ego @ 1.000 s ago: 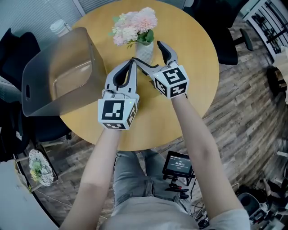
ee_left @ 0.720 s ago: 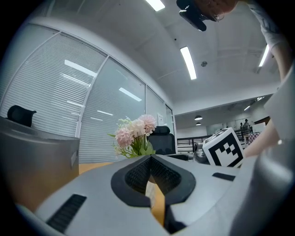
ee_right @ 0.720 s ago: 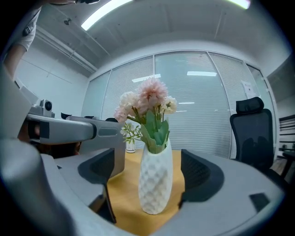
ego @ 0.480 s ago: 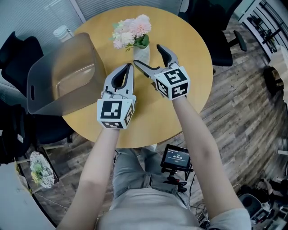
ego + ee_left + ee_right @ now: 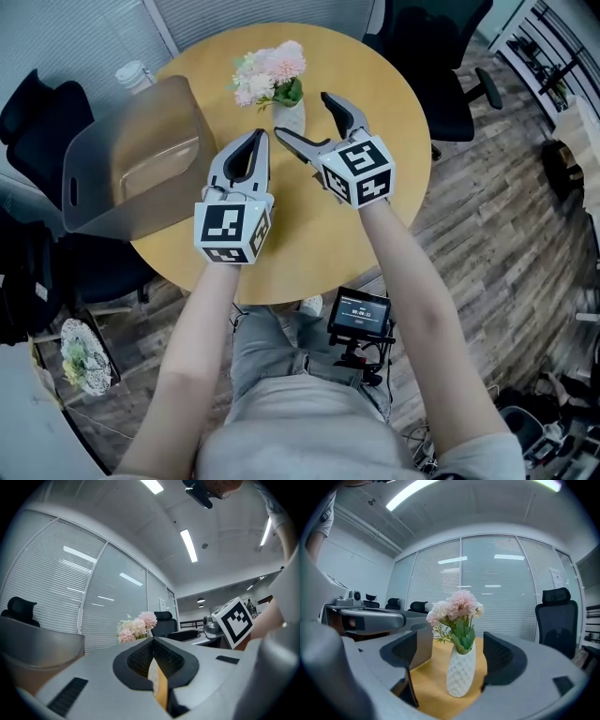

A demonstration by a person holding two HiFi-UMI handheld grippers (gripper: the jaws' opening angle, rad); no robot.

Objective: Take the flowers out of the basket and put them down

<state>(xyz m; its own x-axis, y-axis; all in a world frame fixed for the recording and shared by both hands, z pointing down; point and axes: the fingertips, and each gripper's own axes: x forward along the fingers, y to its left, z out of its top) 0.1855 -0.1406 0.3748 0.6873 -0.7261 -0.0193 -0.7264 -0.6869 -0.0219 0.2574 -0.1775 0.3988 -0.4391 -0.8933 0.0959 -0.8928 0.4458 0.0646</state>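
Note:
A bunch of pink and white flowers (image 5: 270,75) stands upright in a white patterned vase (image 5: 290,116) on the round wooden table (image 5: 375,112). The grey basket (image 5: 131,159) sits at the table's left edge, apart from the vase. My right gripper (image 5: 308,122) is open, held just short of the vase (image 5: 461,671), which shows ahead between its jaws, untouched. The flowers (image 5: 457,610) rise above them. My left gripper (image 5: 256,137) is shut with nothing in it, just left of the vase. From the left gripper view the flowers (image 5: 137,627) peek over its closed jaws (image 5: 154,660).
Black office chairs (image 5: 422,47) stand round the table, one (image 5: 37,112) behind the basket. A lidded white cup (image 5: 132,73) stands at the table's far left rim. A small screen on a stand (image 5: 361,319) sits on the floor near the person's legs.
Both grippers have drawn back a little from the vase, and the head view has shifted so the table sits higher in the frame. The right gripper stays open, the left shut.

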